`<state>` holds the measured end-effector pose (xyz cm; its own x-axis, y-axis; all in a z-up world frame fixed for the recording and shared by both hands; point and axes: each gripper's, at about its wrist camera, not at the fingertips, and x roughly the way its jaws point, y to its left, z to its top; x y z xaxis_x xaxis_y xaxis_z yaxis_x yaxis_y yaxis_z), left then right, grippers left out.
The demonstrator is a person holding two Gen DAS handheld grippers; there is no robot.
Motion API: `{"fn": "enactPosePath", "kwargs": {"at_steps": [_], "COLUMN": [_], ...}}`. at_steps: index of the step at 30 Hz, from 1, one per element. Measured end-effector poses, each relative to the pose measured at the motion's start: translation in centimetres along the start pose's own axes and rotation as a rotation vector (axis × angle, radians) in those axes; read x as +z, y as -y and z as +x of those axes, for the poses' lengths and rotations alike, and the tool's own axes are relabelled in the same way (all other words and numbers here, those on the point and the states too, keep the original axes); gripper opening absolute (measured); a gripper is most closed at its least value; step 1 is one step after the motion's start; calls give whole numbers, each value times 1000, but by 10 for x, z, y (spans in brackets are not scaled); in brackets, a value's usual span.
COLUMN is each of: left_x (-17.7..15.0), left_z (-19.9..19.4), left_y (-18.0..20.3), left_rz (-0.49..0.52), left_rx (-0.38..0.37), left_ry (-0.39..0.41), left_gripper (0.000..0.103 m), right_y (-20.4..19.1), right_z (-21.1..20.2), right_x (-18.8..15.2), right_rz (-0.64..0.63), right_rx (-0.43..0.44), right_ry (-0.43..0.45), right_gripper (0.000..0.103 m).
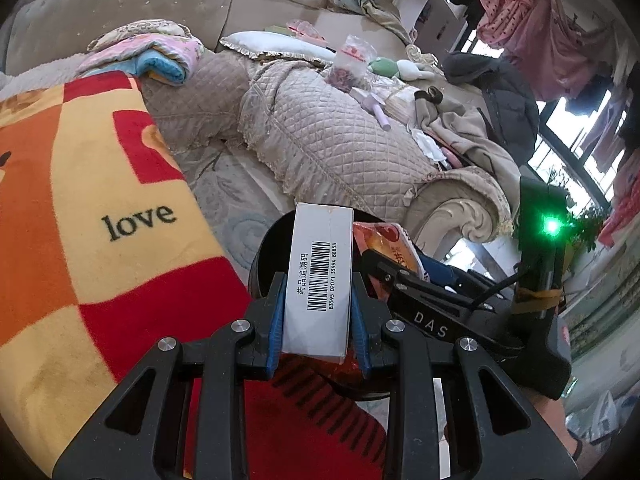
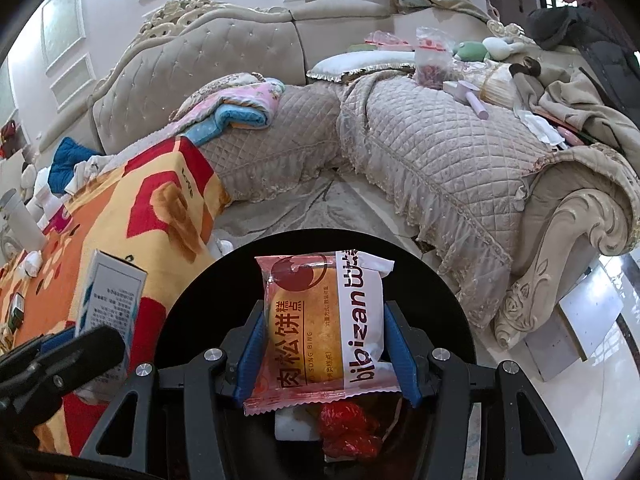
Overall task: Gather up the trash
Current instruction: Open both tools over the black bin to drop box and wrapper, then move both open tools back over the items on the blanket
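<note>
Nearest, my left gripper point(image 1: 318, 316) has its jaws closed narrow on a white box point(image 1: 318, 280) with a barcode, blue pads pressed against its two long sides so the box stands up between them and juts forward over the bin point(image 2: 440, 300). My right gripper point(image 2: 326, 350) sits just beside it, jaws set about half wide and clamped on a snack packet point(image 2: 324, 328), gripped by its side edges so the flat pink-and-white face stays toward the camera. Both pieces of trash hang directly above the round black bin, which I judge is why they are held out in front and angled downward: a release from here should drop them straight in. Inside the bin, below the packet, lie a crumpled red wrapper point(image 2: 348, 428) and something white, so collecting is already under way. To the left, just beside the bin, the desk under an orange, red and yellow blanket point(image 1: 80, 220) printed "love" carries more small bits at its far end; I cannot tell what they are. Farther back, the quilted sofa point(image 2: 440, 140) holds folded bedding, a clear bag, a plush toy and clothes.
</note>
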<state>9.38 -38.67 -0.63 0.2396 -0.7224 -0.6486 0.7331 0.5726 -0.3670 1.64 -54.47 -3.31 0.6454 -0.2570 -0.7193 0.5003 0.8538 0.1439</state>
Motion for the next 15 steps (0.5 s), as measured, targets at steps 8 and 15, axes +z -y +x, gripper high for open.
{"fn": "enactPosePath", "kwargs": {"at_steps": [8,15], "left_x": [-1,1], "left_z": [6,-1], "left_y": [0,-5], "left_rz": [-4,-23], "left_rx": [3,25], "left_ry": [-38,-16], "left_gripper": [29,52], "right_y": [2,1], "right_z": [-6,-10], "right_x": [2,4], "right_rz": [10,12], "right_rx": [12,9], "right_ry": [32,59], "right_gripper": [55,55]}}
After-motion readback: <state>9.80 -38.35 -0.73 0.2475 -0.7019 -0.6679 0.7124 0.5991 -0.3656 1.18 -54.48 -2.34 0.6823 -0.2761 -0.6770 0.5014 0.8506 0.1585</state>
